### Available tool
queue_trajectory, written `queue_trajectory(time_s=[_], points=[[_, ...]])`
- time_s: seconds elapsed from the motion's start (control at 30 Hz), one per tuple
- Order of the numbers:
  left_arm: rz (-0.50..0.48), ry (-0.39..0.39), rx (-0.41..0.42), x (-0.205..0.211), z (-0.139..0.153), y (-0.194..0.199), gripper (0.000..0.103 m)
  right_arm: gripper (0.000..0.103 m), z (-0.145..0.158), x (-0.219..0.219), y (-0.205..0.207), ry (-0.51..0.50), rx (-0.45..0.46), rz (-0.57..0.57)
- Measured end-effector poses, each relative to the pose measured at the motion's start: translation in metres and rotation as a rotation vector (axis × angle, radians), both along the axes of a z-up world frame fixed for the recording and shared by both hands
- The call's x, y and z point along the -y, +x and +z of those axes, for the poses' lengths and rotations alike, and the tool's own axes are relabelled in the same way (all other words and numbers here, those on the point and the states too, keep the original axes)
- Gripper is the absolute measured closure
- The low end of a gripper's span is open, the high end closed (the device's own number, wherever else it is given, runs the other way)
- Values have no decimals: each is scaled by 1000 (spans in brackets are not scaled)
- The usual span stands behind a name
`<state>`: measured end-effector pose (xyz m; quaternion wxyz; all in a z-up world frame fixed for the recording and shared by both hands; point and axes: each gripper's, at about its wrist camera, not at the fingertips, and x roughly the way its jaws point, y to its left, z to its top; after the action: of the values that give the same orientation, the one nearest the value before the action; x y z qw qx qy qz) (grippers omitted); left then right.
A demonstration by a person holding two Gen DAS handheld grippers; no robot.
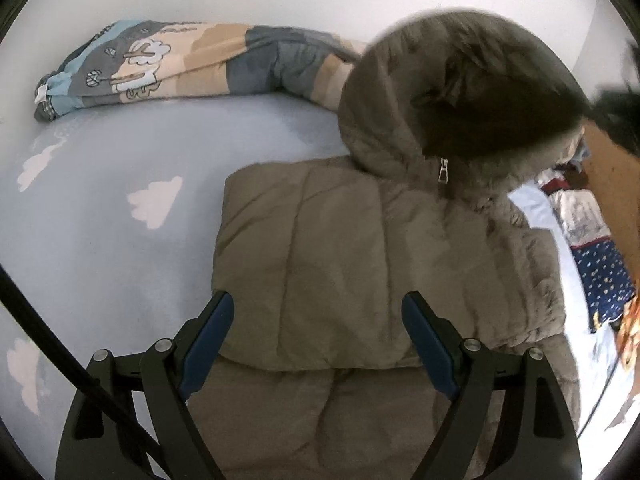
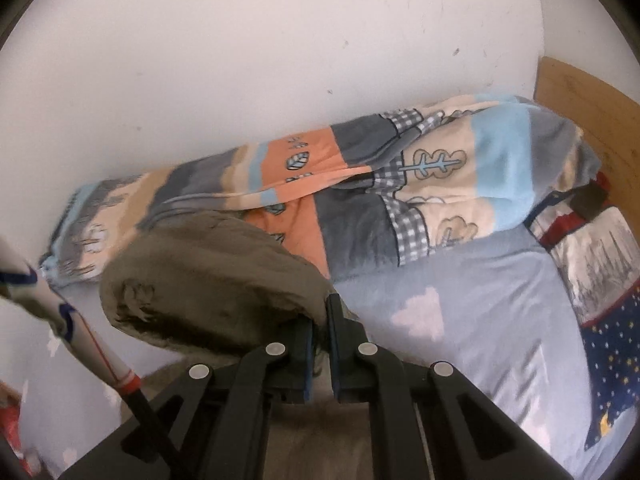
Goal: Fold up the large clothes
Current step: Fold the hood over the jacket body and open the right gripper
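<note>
- Your left gripper (image 1: 318, 334) hovers above the lower body of the padded jacket (image 1: 320, 248); its blue-padded fingers (image 1: 208, 340) stand wide apart with nothing between them.
- Your right gripper (image 2: 320, 354) has its fingers (image 2: 306, 356) drawn nearly together, pinching the rim of the jacket's hood (image 2: 208, 284). Only a narrow gap remains, with hood fabric in it.
- The jacket is olive-brown and quilted. It lies on the bed (image 1: 120, 248), toward the bed's right side in the left wrist view, with one panel folded over the body so that a straight folded edge crosses just ahead of the left fingers.
- The hood (image 1: 460, 92) is raised off the bed and blurred in both views. A metal zipper pull (image 1: 443, 172) hangs at the collar below the hood opening.
- The bed carries a pale blue sheet with white cloud shapes.
- A rolled patterned blanket (image 1: 192, 60) lies along the far edge of the bed against the white wall (image 2: 240, 60); the hood overlaps its near side in the right wrist view.
- A pillow (image 2: 600, 280) with a navy star print and a red band sits at the right end of the bed, beside the wooden headboard (image 2: 580, 96).
</note>
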<state>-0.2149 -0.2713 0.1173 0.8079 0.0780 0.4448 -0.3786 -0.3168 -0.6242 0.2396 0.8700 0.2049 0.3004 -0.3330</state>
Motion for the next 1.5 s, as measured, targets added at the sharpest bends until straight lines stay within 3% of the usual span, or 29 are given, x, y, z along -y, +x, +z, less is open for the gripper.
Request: queue_trajectory(time_s=[0.17, 0.27, 0.43, 0.53, 0.8, 1.03, 1.2, 1.33, 1.4, 1.43, 1.5], points=[[7, -133, -116, -7, 12, 1, 18, 96, -7, -53, -68, 2, 43, 29], [-2, -151, -139, -5, 14, 0, 18, 96, -35, -78, -100, 38, 54, 17], [-2, -154, -129, -4, 14, -1, 18, 96, -107, -100, -129, 135, 42, -54], [6, -161, -135, -1, 11, 1, 18, 96, -143, -97, -125, 190, -6, -87], [-45, -164, -98, 19, 18, -13, 18, 95, -182, -105, -102, 81, -211, -61], [-109, -161, 24, 38, 47, -47, 18, 95, -192, -96, -99, 123, -200, -45], [-133, -188, 39, 71, 68, -64, 18, 95, -192, -90, -104, 174, -170, -34], [-127, -85, 47, 112, 48, -63, 18, 94, -191, -91, -106, 189, -168, -23], [-102, 18, 83, 125, 26, -56, 18, 94, -189, -90, -107, 199, -164, -18], [-79, 77, 69, 128, 9, -48, 18, 94, -189, -89, -109, 210, -158, -16], [-64, 117, 4, 128, -20, -36, 18, 94, -190, -84, -112, 237, -141, -13]])
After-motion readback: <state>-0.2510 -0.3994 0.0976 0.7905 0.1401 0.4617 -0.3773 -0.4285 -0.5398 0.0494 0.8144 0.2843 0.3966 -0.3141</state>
